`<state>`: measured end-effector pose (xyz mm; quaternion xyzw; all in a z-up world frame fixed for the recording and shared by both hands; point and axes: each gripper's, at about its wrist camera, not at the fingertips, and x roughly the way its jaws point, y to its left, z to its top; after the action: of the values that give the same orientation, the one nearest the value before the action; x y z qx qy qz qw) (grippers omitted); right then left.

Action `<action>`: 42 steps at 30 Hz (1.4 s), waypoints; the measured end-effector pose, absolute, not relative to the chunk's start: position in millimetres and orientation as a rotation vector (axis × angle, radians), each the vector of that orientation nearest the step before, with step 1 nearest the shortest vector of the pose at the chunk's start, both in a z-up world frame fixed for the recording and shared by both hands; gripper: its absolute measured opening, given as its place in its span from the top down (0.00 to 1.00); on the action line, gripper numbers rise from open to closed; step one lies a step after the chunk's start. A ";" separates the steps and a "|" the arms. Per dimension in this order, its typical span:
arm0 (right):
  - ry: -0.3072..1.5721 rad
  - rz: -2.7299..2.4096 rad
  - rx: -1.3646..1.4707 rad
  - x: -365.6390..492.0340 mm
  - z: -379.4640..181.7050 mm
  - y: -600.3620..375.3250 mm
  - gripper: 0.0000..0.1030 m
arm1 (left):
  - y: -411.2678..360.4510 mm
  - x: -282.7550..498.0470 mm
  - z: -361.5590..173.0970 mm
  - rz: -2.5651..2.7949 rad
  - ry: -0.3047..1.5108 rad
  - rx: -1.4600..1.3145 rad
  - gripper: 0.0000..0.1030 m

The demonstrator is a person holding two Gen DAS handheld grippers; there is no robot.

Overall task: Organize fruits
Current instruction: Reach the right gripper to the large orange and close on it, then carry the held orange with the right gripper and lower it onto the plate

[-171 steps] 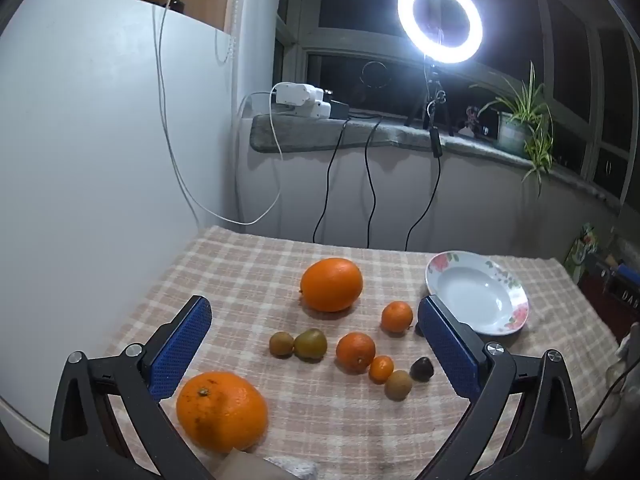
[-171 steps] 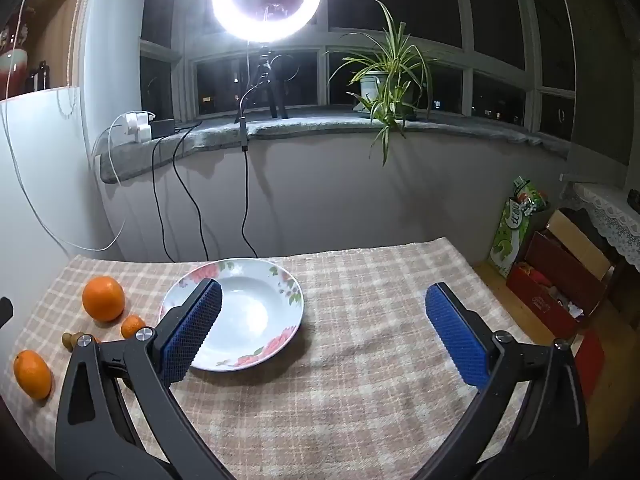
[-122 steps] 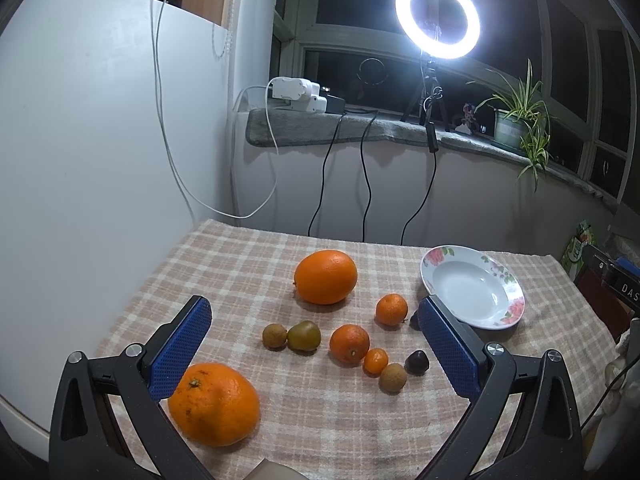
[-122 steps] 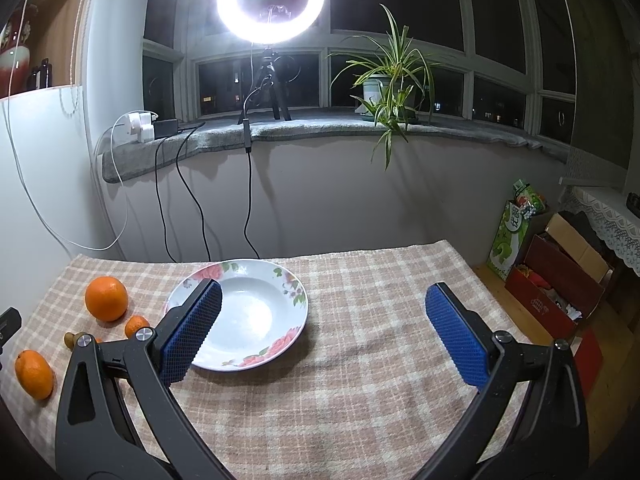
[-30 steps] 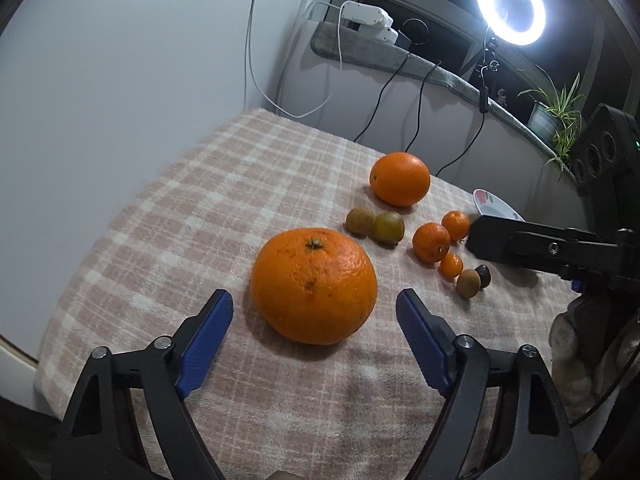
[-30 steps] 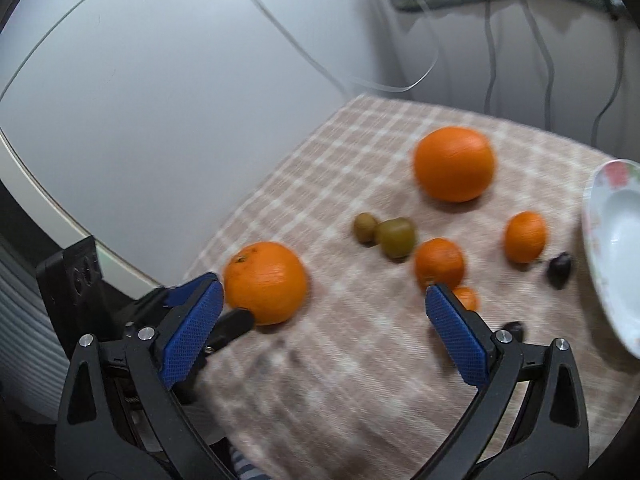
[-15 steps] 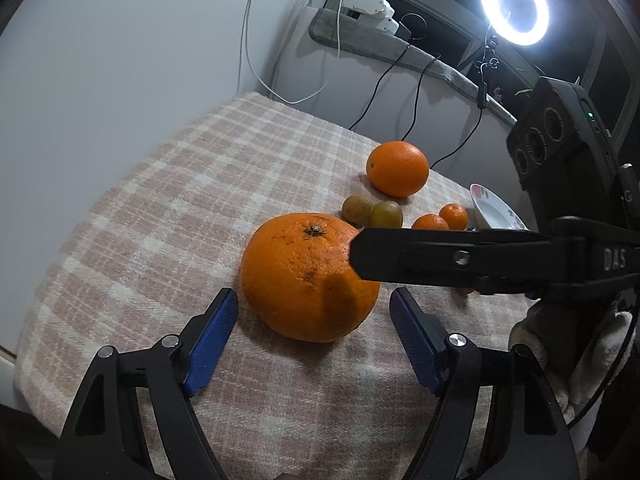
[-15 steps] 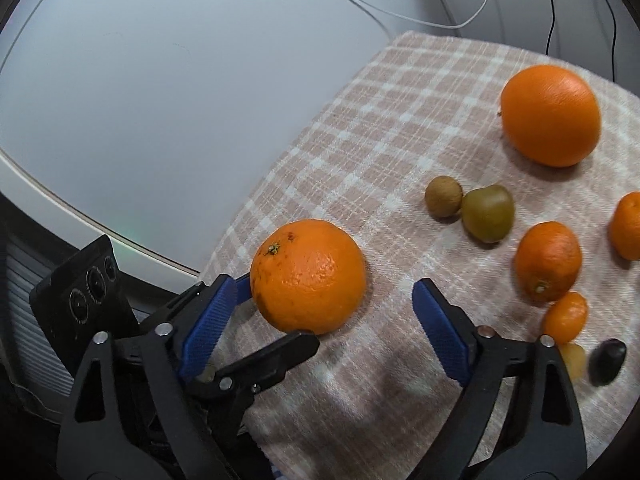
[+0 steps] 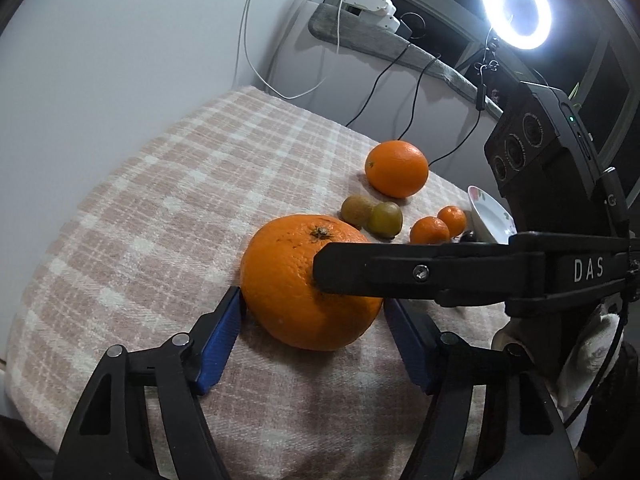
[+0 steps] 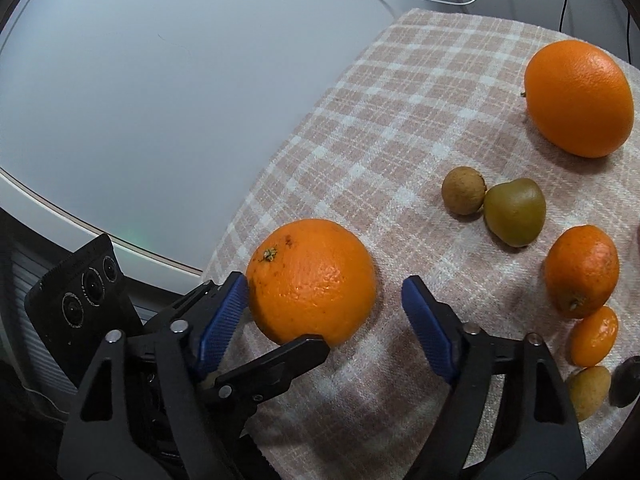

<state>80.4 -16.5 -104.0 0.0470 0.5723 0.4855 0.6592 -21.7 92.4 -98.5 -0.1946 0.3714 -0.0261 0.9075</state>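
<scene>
We see the checked desk [image 9: 168, 184], then the large orange [image 9: 304, 292] at its near left edge. Both tools close on it: left tool [image 9: 314, 334] with pads at its flanks, right tool [image 10: 324, 320] touching one side only. Smaller fruits [image 10: 516, 212] lie right.

My left claw [image 9: 312, 334] tilts downward, jaws closing, blue pads either side of the big orange [image 9: 308, 284], the left pad right against the peel. My right claw [image 10: 324, 316] angles down over the same fruit, jaws closing too, its left pad at the skin, its right pad standing clear. One right finger crosses my left view.
</scene>
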 end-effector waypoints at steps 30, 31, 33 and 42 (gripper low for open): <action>1.179 1.057 0.183 91.1 -67.4 -82.3 0.33 | 41.7 2.4 -67.2 -0.159 0.707 -0.293 0.31; 1.172 1.048 0.188 92.3 -66.6 -86.7 0.33 | 37.1 5.3 -65.1 -0.170 0.703 -0.287 0.31; 1.159 1.028 0.201 96.2 -63.3 -98.1 0.33 | 27.8 11.1 -61.8 -0.191 0.696 -0.278 0.31; 1.103 0.920 0.248 115.7 -49.9 -158.5 0.33 | -22.3 39.1 -49.4 -0.306 0.676 -0.239 0.31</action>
<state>115.7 -158.5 -49.9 0.1133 0.5042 0.4203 0.7459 39.1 -22.3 -49.4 -0.1163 0.3297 -0.1492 0.9250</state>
